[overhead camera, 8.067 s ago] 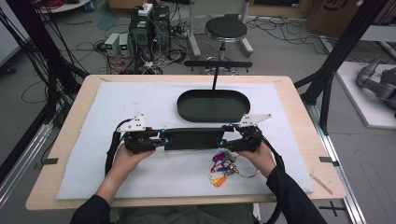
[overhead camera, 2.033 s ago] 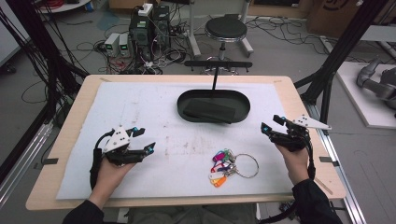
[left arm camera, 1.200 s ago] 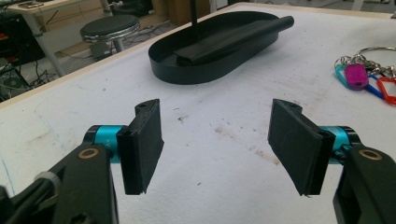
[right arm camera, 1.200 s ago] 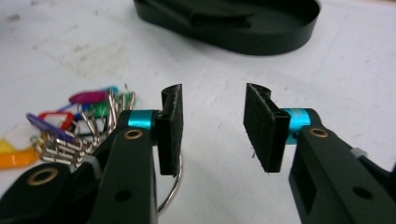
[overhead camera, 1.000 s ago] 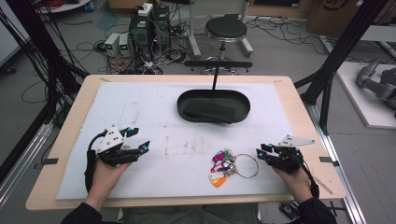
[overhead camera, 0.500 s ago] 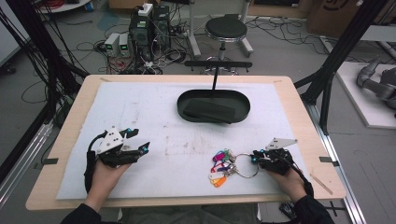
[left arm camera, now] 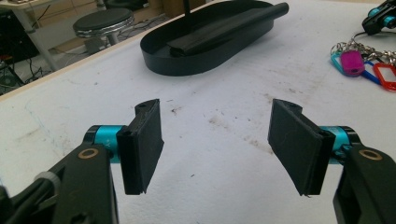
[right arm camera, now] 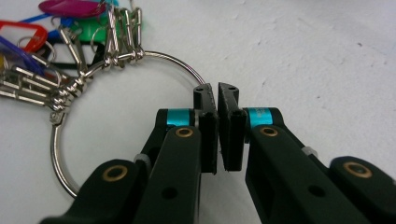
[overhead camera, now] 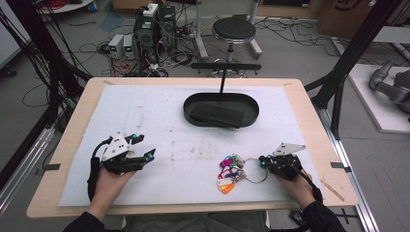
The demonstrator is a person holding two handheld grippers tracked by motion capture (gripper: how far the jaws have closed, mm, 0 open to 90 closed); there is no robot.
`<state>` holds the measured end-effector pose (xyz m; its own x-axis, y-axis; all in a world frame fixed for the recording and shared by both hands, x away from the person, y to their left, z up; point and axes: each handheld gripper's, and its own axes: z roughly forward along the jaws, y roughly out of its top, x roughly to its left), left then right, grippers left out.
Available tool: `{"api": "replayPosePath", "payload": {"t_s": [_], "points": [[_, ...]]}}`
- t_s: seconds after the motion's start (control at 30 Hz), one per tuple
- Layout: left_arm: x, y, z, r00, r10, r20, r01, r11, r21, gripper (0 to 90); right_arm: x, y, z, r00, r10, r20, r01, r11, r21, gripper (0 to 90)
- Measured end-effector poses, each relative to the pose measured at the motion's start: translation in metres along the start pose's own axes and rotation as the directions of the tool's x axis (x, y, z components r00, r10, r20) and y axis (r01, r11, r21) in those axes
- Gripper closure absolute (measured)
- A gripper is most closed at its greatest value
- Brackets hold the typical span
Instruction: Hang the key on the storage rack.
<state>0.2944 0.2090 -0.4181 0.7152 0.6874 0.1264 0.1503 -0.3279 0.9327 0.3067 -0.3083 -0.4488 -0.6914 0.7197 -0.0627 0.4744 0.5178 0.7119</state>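
The key ring lies flat on the white mat at the near right of the desk, with its bunch of coloured tags fanned out to the left of the loop. The right hand-held gripper sits low at the ring's right edge. In the right gripper view its jaws are drawn almost together, a thin slit between them, right at the wire of the ring; whether the wire is actually nipped between them I cannot tell.

The left hand-held gripper rests at the near left of the mat, well apart from the ring, its jaws spread wide over bare mat.

A black oval tray stands farther back near the middle, with a dark flat piece lying in it.
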Motion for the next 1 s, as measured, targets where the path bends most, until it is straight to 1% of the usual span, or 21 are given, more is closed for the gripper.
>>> {"api": "replayPosePath", "payload": {"t_s": [0.1,0.2,0.23,0.3,0.37,0.47,0.57,0.7,0.77,0.8,0.87,0.93,1.0], "points": [[0.000,-0.001,-0.001,1.0000,0.001,-0.003,-0.001,1.0000,0.000,35.1,-0.004,0.000,-0.001,0.9994,0.034,0.000,-0.034,0.999,-0.034,88.0],[0.000,-0.001,-0.002,1.0000,-0.001,-0.006,0.001,1.0000,0.001,35.1,-0.009,0.002,-0.006,0.9968,0.079,-0.001,-0.079,0.993,-0.083,88.0],[0.000,-0.002,-0.002,1.0000,-0.002,-0.005,0.002,1.0000,0.001,35.1,-0.010,0.002,-0.008,0.9948,0.102,-0.006,-0.102,0.990,-0.103,88.0],[0.000,-0.002,-0.003,1.0000,0.001,-0.007,-0.001,1.0000,0.004,35.1,-0.013,0.003,-0.012,0.9919,0.126,-0.015,-0.127,0.983,-0.133,88.0],[0.000,-0.002,-0.004,1.0000,0.000,-0.009,0.000,1.0000,0.003,35.1,-0.016,0.004,-0.015,0.9847,0.170,-0.037,-0.174,0.970,-0.172,88.0],[0.000,-0.002,-0.005,0.9999,0.001,-0.012,-0.001,1.0000,0.000,35.1,-0.018,0.005,-0.018,0.9767,0.203,-0.071,-0.213,0.955,-0.206,88.0],[-0.001,-0.002,-0.005,0.9999,0.001,-0.013,-0.001,1.0000,0.000,35.1,-0.018,0.008,-0.019,0.9716,0.215,-0.099,-0.233,0.943,-0.236,87.9],[-0.001,-0.002,-0.006,0.9999,0.002,-0.013,-0.002,1.0000,-0.003,35.1,-0.014,0.014,-0.020,0.9713,0.207,-0.117,-0.231,0.938,-0.257,87.9],[-0.001,-0.002,-0.006,0.9999,0.002,-0.014,-0.003,1.0000,-0.006,35.1,-0.012,0.016,-0.020,0.9693,0.205,-0.136,-0.235,0.933,-0.271,87.7],[-0.001,-0.002,-0.006,0.9999,0.004,-0.013,-0.004,1.0000,-0.004,35.1,-0.010,0.018,-0.020,0.9686,0.201,-0.146,-0.235,0.933,-0.272,87.7],[-0.001,-0.002,-0.006,0.9999,0.004,-0.012,-0.004,1.0000,-0.005,35.1,-0.006,0.020,-0.020,0.9702,0.189,-0.152,-0.225,0.934,-0.278,87.3],[-0.001,-0.002,-0.006,0.9999,0.005,-0.009,-0.005,1.0000,-0.006,35.1,-0.004,0.021,-0.020,0.9693,0.180,-0.168,-0.221,0.936,-0.274,87.1],[-0.001,-0.002,-0.006,0.9999,0.010,-0.007,-0.010,0.9999,-0.006,35.1,-0.002,0.021,-0.020,0.9673,0.180,-0.179,-0.225,0.935,-0.276,87.1]]}}
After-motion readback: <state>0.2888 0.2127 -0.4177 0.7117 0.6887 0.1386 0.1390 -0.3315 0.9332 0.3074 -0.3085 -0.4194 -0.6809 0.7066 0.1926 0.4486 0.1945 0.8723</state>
